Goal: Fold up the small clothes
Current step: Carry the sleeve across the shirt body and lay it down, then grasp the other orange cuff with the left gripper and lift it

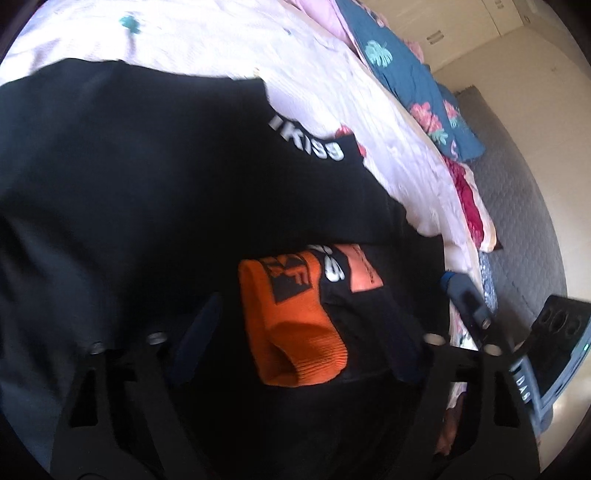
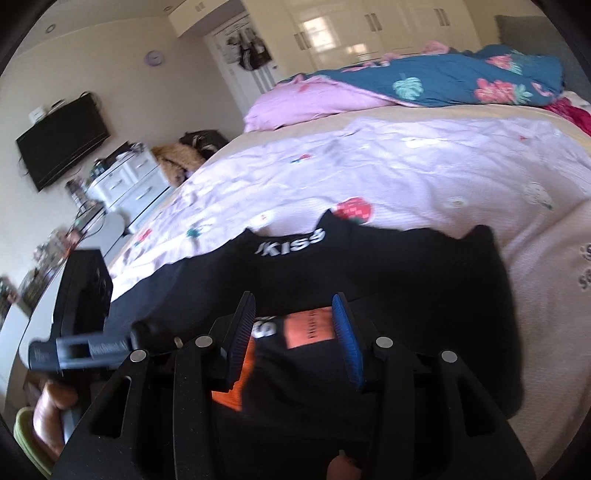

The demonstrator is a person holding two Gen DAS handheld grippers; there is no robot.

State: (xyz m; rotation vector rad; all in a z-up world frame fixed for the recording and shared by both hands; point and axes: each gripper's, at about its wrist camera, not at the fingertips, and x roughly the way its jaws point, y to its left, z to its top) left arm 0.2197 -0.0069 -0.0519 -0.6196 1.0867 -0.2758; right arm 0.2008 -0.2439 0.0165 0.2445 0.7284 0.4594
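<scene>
A black garment (image 1: 147, 177) with white lettering lies spread on the pink bedsheet (image 1: 221, 40); it also shows in the right wrist view (image 2: 406, 269). An orange and black folded piece (image 1: 291, 314) lies on it between my left gripper's (image 1: 295, 321) open fingers. My right gripper (image 2: 295, 325) is open too, its blue pads (image 2: 347, 339) either side of an orange label (image 2: 310, 328) on the black cloth. The right gripper shows at the right edge of the left wrist view (image 1: 465, 295).
A blue floral quilt (image 2: 461, 81) and pink bedding (image 2: 306, 103) lie at the bed's far end. A white dresser (image 2: 125, 181), wall TV (image 2: 62, 140) and wardrobes (image 2: 369, 26) stand beyond. Grey floor mat (image 1: 517, 192) lies beside the bed.
</scene>
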